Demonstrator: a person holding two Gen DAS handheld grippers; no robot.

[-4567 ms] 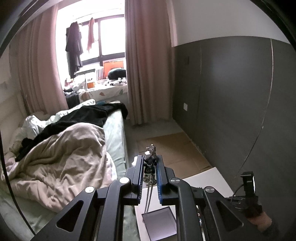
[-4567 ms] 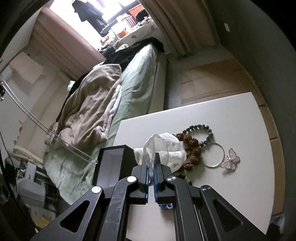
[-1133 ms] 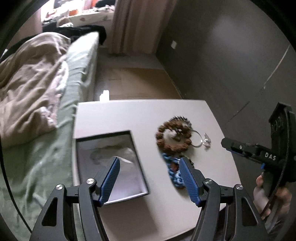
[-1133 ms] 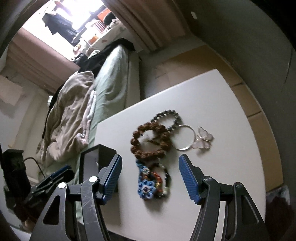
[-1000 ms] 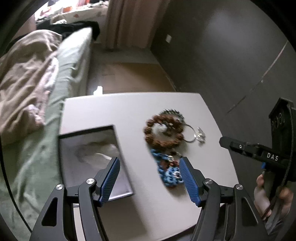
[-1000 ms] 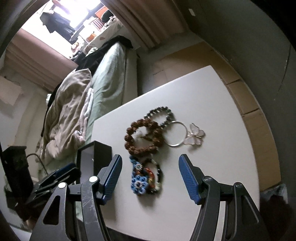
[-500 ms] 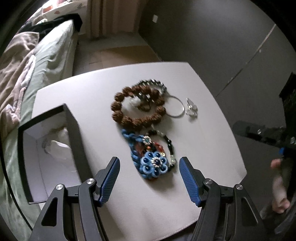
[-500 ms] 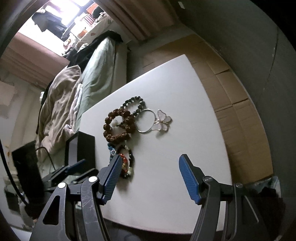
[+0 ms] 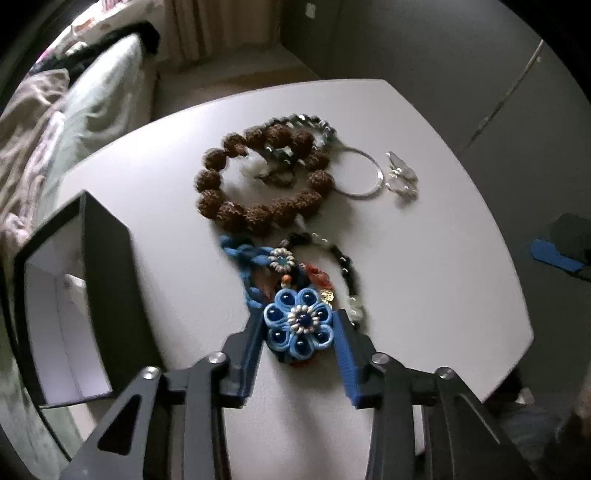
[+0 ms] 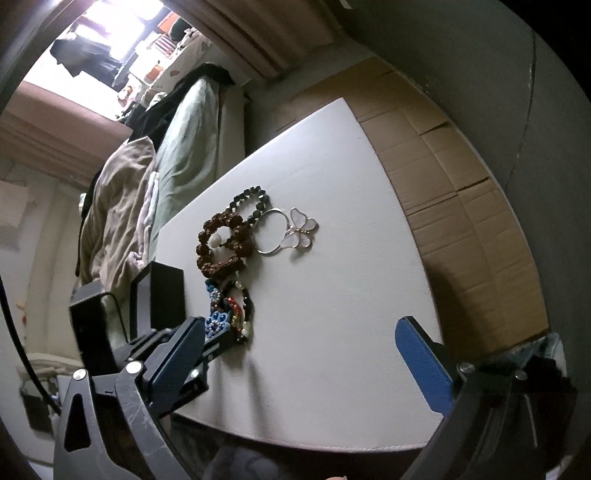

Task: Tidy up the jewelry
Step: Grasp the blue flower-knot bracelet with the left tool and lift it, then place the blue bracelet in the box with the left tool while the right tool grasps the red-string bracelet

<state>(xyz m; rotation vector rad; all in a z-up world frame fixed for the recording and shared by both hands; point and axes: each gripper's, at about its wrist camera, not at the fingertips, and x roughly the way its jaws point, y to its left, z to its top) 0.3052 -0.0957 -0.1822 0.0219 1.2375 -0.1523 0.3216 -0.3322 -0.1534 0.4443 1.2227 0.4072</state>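
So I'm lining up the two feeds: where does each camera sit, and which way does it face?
Left wrist: on the left gripper, low over the white table, jaws either side of the blue flower bracelet; black box alongside.
Right wrist: on the right gripper, jaws wide open, facing across the table toward the bed.
Shared: bracelet, brown bead bracelet, butterfly ring.

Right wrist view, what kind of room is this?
Most likely a bedroom: an unmade bed with a beige quilt, long pink curtains by a bright window, and jewelry spread on a small white table.
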